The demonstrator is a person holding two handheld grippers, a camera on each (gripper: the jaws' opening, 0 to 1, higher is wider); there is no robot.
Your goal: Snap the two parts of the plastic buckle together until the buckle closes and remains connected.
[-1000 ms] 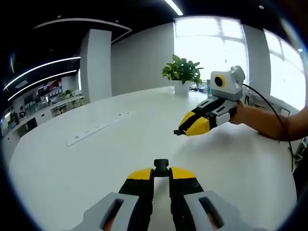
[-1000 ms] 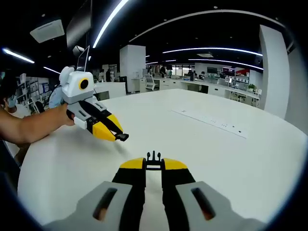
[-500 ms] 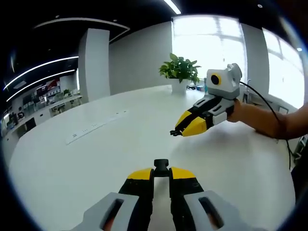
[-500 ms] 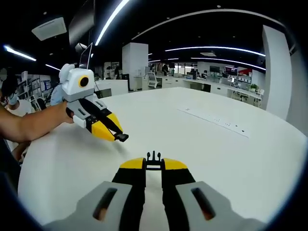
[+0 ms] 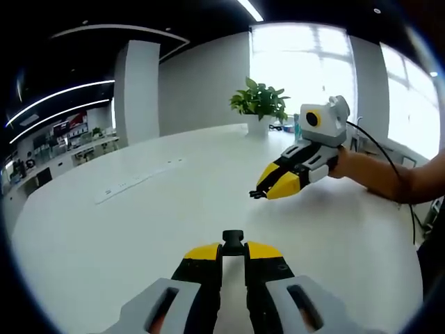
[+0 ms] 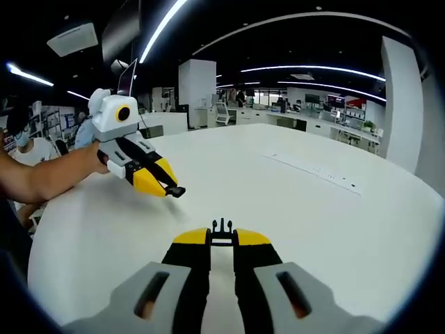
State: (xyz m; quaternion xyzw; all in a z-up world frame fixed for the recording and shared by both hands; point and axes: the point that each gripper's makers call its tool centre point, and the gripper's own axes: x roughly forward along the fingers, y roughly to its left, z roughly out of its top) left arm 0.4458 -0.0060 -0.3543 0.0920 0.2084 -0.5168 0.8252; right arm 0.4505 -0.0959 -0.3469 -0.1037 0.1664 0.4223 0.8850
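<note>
In the left gripper view my left gripper (image 5: 233,250) is shut on a black buckle socket (image 5: 233,239) that sticks out past its yellow tips. Across the white table (image 5: 139,229) my right gripper (image 5: 261,193) hovers to the upper right, a small black piece in its tips. In the right gripper view the right gripper (image 6: 222,241) is shut on the black pronged buckle part (image 6: 222,226). There the left gripper (image 6: 174,190) points in from the left, holding its black piece. The two halves are well apart, both above the table.
A potted plant (image 5: 261,104) stands at the table's far side by bright windows. A long flat socket strip (image 6: 316,175) is set into the tabletop. A person's forearm (image 5: 389,177) and a black cable trail behind the right gripper; an office lies beyond.
Both grippers stay shut on their buckle halves. The right gripper drifted left and then back, and the left gripper shifted slightly up and right in the right gripper view.
</note>
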